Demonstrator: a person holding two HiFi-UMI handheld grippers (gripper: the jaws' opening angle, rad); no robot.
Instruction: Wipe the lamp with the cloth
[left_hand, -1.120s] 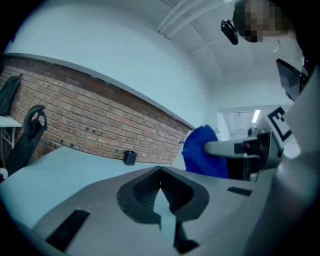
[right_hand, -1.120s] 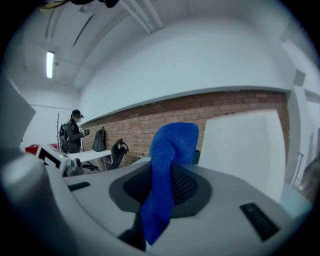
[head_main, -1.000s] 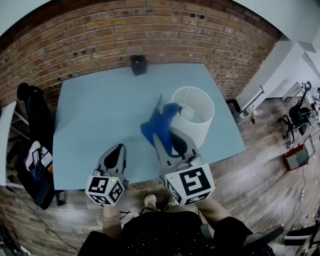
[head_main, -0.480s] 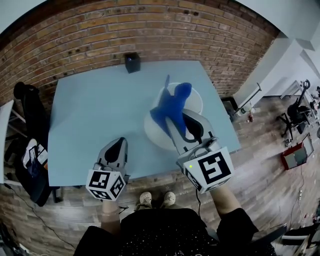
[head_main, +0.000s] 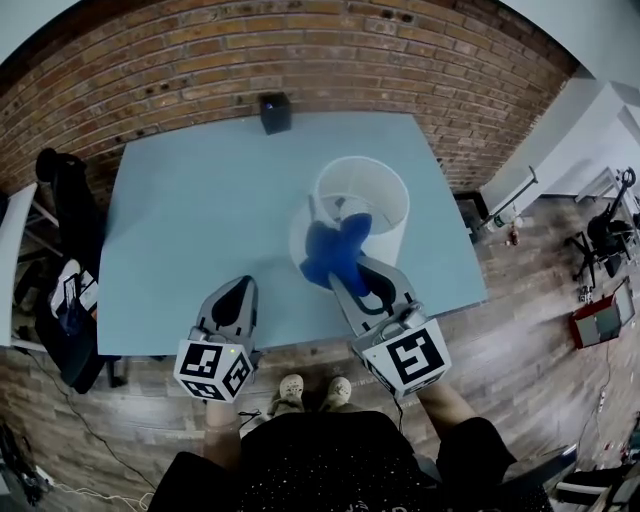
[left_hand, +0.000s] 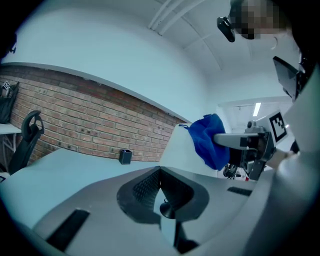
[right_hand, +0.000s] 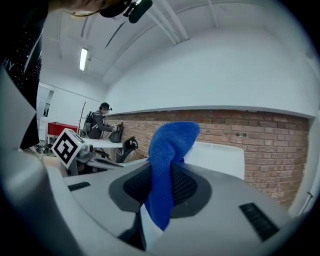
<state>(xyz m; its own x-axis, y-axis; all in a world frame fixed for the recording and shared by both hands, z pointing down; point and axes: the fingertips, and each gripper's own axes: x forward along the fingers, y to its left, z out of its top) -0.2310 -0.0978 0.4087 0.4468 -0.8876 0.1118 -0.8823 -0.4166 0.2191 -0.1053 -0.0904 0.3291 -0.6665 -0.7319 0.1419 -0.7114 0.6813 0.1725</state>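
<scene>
The right gripper (head_main: 337, 280) pinches the blue cloth (head_main: 335, 250) against the white lampshade (head_main: 388, 218) at its six-o'clock wall for wiping, while the left gripper (head_main: 232, 297) (jaws together, empty) hovers at the shade's eight o'clock.

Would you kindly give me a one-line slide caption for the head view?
Right gripper holds a blue cloth at the white lamp on the table; left gripper hovers shut and empty nearby.

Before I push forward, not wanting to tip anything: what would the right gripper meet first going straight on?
Probably the lamp shade: the right gripper, shut on the cloth, points at its near side, though depth is unclear.
</scene>
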